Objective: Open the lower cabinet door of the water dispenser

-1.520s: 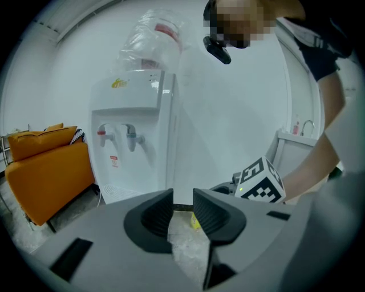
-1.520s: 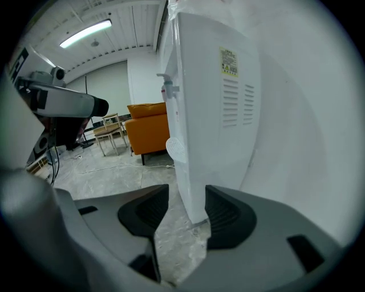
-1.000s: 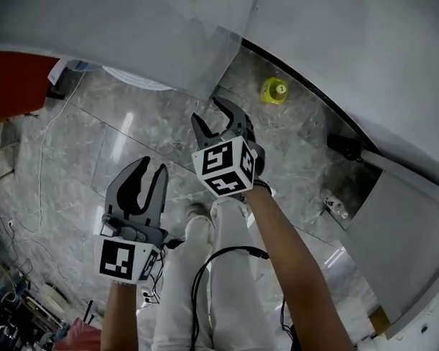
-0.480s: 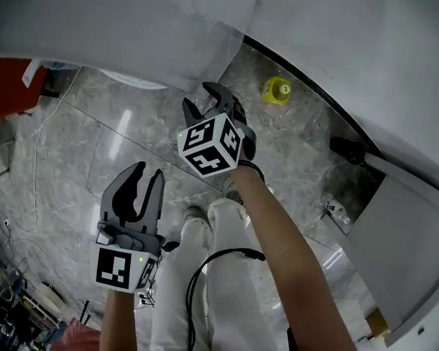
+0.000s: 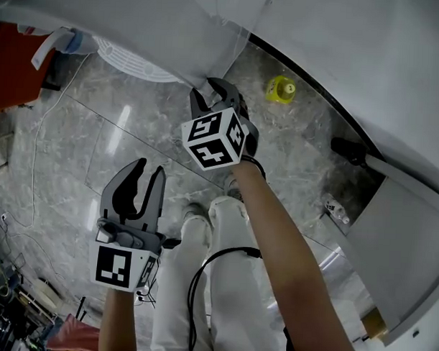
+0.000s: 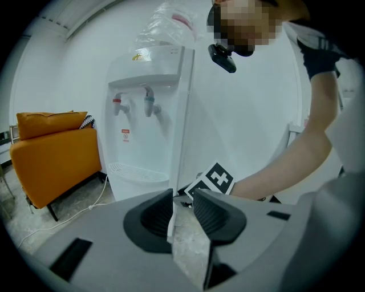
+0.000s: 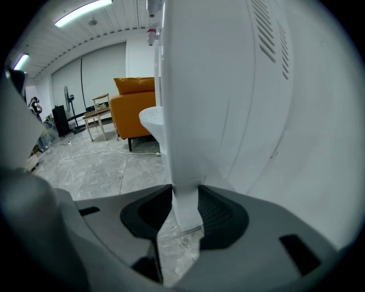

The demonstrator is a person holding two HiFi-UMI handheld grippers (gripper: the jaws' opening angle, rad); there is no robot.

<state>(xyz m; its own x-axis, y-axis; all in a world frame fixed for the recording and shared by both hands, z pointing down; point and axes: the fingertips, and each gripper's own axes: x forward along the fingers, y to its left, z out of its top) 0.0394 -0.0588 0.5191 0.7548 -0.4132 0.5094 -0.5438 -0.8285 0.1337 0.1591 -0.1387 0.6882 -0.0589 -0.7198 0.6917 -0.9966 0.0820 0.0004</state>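
Observation:
The white water dispenser [image 6: 145, 114] stands ahead, with its two taps high up. The edge of its lower cabinet door [image 7: 188, 114] runs down between the jaws of my right gripper [image 7: 183, 214]. Those jaws are closing, and both pads touch the door's bottom corner. From the head view, the right gripper [image 5: 211, 92] reaches the foot of the dispenser [image 5: 174, 33], with its marker cube [image 5: 215, 139] behind it. My left gripper [image 5: 149, 172] hangs back over the floor. The left gripper [image 6: 182, 208] is open by a narrow gap and holds nothing.
An orange sofa [image 6: 51, 154] stands left of the dispenser. A white cable [image 5: 40, 150] trails over the marble floor. A yellow object [image 5: 278, 89], a black object [image 5: 348, 148] and a small bottle [image 5: 337, 208] lie along the wall at right. The person's legs are below the grippers.
The right gripper has moved up and left to the dispenser's lower corner, and its jaws have narrowed around the door edge. The left gripper has stayed put.

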